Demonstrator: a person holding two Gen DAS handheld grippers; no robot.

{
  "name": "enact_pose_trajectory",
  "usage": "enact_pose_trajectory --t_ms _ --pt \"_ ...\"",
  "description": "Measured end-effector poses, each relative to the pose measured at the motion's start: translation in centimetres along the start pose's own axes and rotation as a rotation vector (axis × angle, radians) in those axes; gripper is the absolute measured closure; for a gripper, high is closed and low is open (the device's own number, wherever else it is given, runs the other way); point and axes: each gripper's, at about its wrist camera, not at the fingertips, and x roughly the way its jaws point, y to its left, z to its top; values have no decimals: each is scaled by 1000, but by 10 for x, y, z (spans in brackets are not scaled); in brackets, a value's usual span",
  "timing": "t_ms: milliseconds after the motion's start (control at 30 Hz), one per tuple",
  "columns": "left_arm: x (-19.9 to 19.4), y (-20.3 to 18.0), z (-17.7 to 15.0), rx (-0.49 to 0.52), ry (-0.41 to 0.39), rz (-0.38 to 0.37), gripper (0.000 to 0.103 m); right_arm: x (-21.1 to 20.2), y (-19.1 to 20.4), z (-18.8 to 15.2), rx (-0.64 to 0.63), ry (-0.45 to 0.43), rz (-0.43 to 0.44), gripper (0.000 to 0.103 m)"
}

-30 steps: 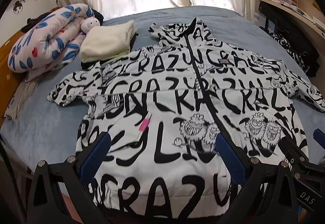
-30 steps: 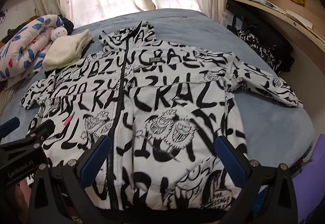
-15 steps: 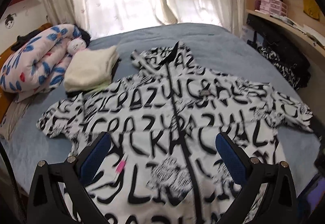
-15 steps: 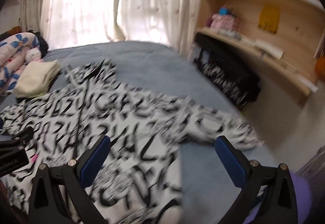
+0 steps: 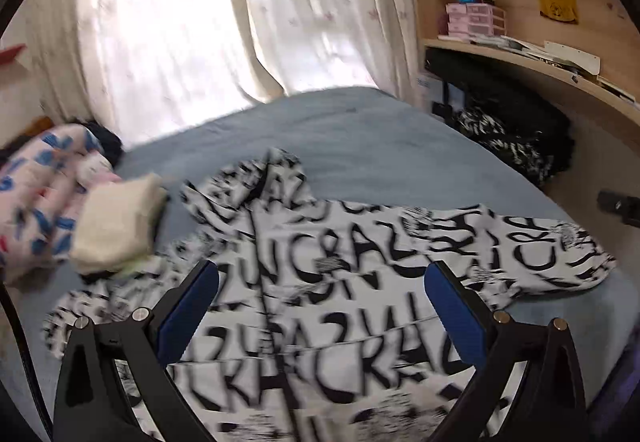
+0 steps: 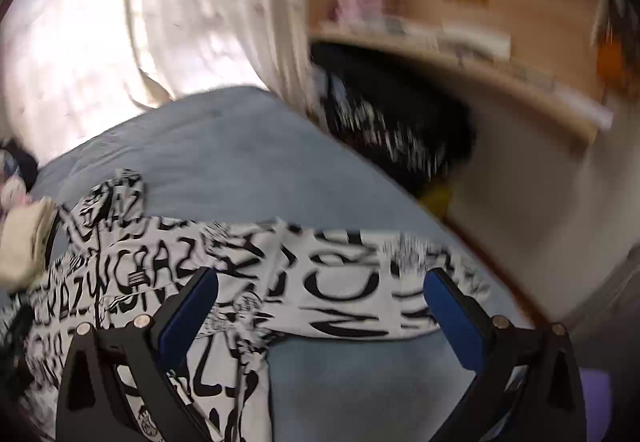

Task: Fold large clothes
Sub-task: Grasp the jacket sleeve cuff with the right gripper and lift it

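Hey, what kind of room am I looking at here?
Most likely a bedroom in a home. A bed with a blue sheet fills the view, sheer curtains cover a bright window behind it, and wooden wall shelves hold small boxes and papers. A printed jacket lies spread on the bed.

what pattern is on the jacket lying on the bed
The jacket is white, covered in bold black graffiti-style lettering; clearest in the left wrist view.

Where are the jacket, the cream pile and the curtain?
jacket (image 5: 360, 274): left wrist view, on its chest lettering.
cream pile (image 5: 116, 226): left wrist view, on its top layer.
curtain (image 5: 304, 1): left wrist view, on its middle folds.
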Motion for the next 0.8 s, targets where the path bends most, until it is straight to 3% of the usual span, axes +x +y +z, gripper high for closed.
enact_pose_trajectory --t_ms 100,167,300,367,500,567,600,700,800 --pt "25 -16 7 -12 40 -36 8 43 -42 2 140 107 16 0" --pt "44 -26 8 -6 64 -47 32 67 -67 -1 221 156 21 1" --pt "80 -37 6 -44 116 -61 43 107 -112 -20 374 249 18 3" --pt "98 -42 4 -43 124 -46 53 117 -126 -28 415 269 3 3" --pt "132 -53 0 -55 190 -31 64 139 -152 -42 498 309 6 6" --pt "149 -57 -4 -68 235 -50 81 151 -161 -47 539 327 41 13" --pt "158 -59 -7 -74 258 -58 83 158 -164 -50 562 340 55 15" --pt "168 -66 -12 -66 281 -56 84 174 -172 -55 608 362 70 23" --pt "171 -71 -15 -51 281 -72 84 185 -172 -53 604 366 57 47"
